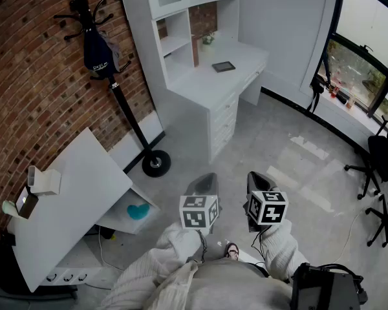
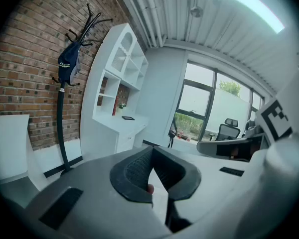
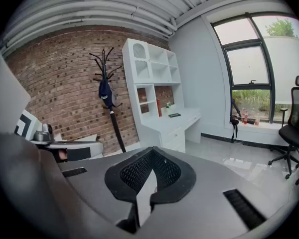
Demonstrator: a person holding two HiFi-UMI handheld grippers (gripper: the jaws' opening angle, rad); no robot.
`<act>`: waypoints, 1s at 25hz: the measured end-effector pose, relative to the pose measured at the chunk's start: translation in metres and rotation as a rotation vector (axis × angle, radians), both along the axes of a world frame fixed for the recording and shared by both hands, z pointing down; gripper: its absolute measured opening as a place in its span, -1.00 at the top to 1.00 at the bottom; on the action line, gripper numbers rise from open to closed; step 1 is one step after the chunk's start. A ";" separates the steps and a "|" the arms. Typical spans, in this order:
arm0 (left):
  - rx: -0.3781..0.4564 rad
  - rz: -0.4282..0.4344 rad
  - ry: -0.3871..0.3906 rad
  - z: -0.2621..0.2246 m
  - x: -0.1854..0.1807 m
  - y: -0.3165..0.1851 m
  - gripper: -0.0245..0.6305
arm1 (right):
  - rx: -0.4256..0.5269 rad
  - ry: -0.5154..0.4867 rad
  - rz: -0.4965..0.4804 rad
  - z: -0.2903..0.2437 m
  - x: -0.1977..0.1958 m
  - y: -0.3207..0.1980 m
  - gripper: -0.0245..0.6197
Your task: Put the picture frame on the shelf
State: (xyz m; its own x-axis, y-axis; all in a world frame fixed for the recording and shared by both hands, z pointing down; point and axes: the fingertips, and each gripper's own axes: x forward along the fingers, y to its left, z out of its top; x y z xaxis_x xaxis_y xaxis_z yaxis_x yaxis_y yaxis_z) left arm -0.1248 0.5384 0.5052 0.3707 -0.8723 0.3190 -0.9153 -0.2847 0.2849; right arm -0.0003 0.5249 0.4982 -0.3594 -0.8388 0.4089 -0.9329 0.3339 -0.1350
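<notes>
A: Can any writing be read?
B: White lettering is seen on the dark blue fabric bag point(image 1: 98, 55) hung on the black metal coat stand point(image 1: 128, 118), ahead and to the left of the tools. It is too small to be read. Black-and-white square markers are carried on each tool's cube.

A: How are the tools held?
B: The left tool point(image 2: 152, 156) is seen with its jaws together and nothing between them. The right tool point(image 3: 152, 153) is likewise closed and empty. Both are held low, side by side, close to the person's body.

A: Where is the frame found?
B: The small dark rectangular picture frame point(image 1: 224, 66) is laid flat on the white bench point(image 1: 200, 82), well ahead of both tools and set back from the bench's front edge. The white shelf unit with open compartments point(image 1: 173, 44) is stood along the bench's back, left of the frame as seen from the tools.

A: What room is left?
B: Grey floor point(image 1: 278, 154) is spread between the tools and the bench. A second white bench point(image 1: 84, 192) is placed left of the left tool. Black office chairs point(image 1: 375, 166) are seen well to the right of the right tool.
</notes>
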 end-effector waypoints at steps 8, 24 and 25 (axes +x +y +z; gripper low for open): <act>-0.004 0.002 0.001 -0.001 0.006 -0.006 0.90 | -0.012 -0.003 0.001 0.004 0.007 -0.004 0.85; -0.030 -0.017 -0.020 0.009 0.042 -0.048 0.90 | -0.110 -0.053 -0.057 0.029 0.043 -0.039 0.85; -0.030 -0.027 -0.018 0.009 0.046 -0.053 0.90 | -0.113 -0.048 -0.062 0.029 0.049 -0.044 0.85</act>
State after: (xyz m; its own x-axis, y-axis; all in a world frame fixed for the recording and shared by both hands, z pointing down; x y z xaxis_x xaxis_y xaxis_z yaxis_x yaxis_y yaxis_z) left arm -0.0788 0.4854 0.5140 0.3410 -0.8719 0.3515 -0.9276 -0.2515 0.2762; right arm 0.0489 0.4811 0.5270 -0.4309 -0.7641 0.4800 -0.9023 0.3711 -0.2193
